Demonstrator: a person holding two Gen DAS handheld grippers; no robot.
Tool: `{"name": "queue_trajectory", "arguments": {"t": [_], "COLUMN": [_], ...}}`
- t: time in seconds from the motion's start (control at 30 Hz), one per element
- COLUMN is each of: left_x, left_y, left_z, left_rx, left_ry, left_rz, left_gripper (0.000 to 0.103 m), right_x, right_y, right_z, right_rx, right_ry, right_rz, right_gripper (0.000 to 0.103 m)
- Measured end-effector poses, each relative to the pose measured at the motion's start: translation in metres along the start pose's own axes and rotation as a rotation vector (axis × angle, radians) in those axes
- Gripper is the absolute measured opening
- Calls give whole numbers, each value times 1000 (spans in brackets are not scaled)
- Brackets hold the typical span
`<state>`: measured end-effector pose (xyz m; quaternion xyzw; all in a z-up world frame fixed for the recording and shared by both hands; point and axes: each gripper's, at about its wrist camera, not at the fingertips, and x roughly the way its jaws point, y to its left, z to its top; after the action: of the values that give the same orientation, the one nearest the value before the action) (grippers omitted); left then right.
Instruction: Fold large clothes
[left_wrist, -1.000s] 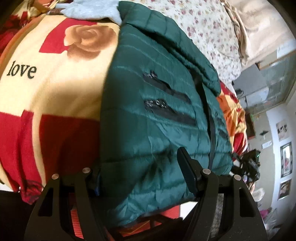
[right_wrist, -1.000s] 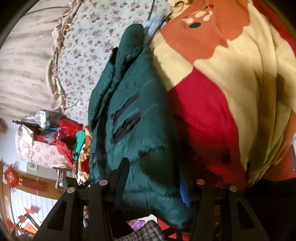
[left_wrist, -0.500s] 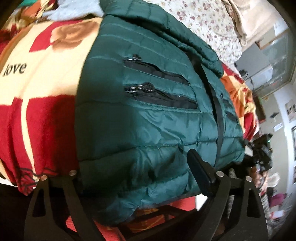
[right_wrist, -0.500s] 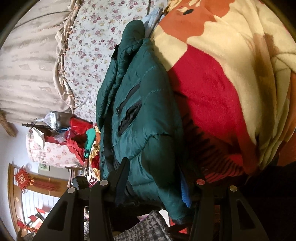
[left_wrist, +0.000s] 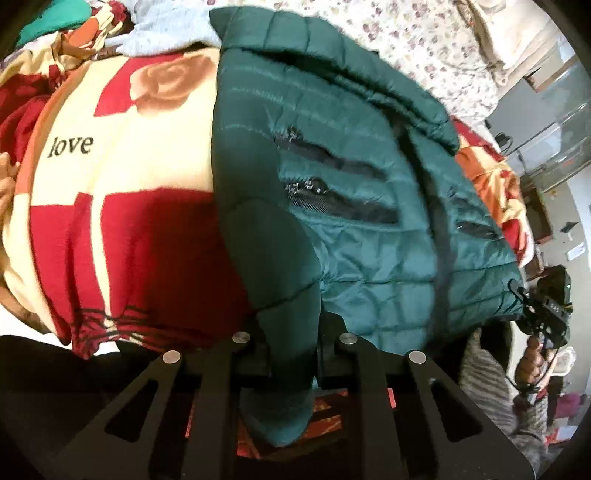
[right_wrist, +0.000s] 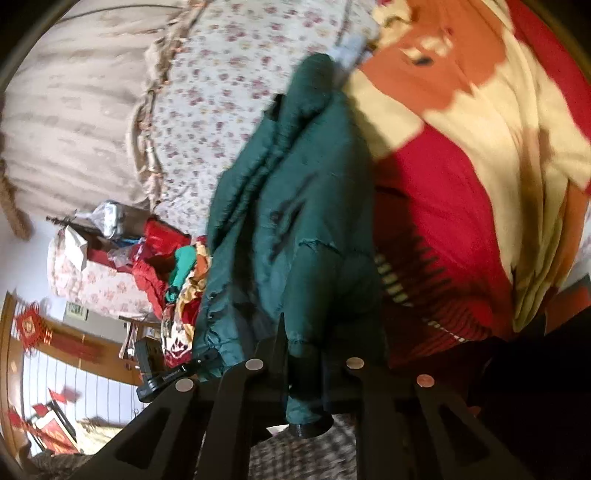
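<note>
Both hand-held grippers (left_wrist: 291, 354) (right_wrist: 306, 373) pinch the green jacket (left_wrist: 369, 229); only left view shows "love" blanket (left_wrist: 70, 146).

L gripper (left_wrist: 291, 343) pinches green jacket (left_wrist: 369, 206) hem over blanket (left_wrist: 110, 206).

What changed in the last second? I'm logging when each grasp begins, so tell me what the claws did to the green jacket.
Both claws went from open to shut on the green jacket: the left claw now pinches a fold at its near hem, and the right claw pinches a fold too. The jacket still lies on the red-and-cream blanket, zip pockets facing up.
</note>
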<state>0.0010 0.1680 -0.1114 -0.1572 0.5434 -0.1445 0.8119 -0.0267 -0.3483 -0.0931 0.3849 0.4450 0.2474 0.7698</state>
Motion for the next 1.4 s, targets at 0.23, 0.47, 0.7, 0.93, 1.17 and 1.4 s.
{"name": "queue_trajectory", "arguments": {"t": [0.23,0.47,0.7,0.93,1.17,1.4], "left_x": [-70,-91,-68,3,76,48], "left_y": [-10,-36,-35,-10,25,33], "left_z": [32,113,210,301,336,329], "left_rx": [-24,11,0,-130,-273,-295], "left_ry": [-133,-254,-281,-208,-131,-185], "left_rz": [-133,-82,33,124,149,-18], "left_gripper": [13,13,13,14,17,26], "right_x": [-23,-6,40,113,184,185], "right_y": [50,111,146,123,66,38], "right_z": [27,91,173,259,307,313], "right_rx": [-93,-239,-291,-247,-149,-48], "right_ry": [-55,-117,-197,-239,-211,-235], "right_rz": [83,60,-89,-364,-573,-491], "right_gripper": [11,10,10,10,10,17]}}
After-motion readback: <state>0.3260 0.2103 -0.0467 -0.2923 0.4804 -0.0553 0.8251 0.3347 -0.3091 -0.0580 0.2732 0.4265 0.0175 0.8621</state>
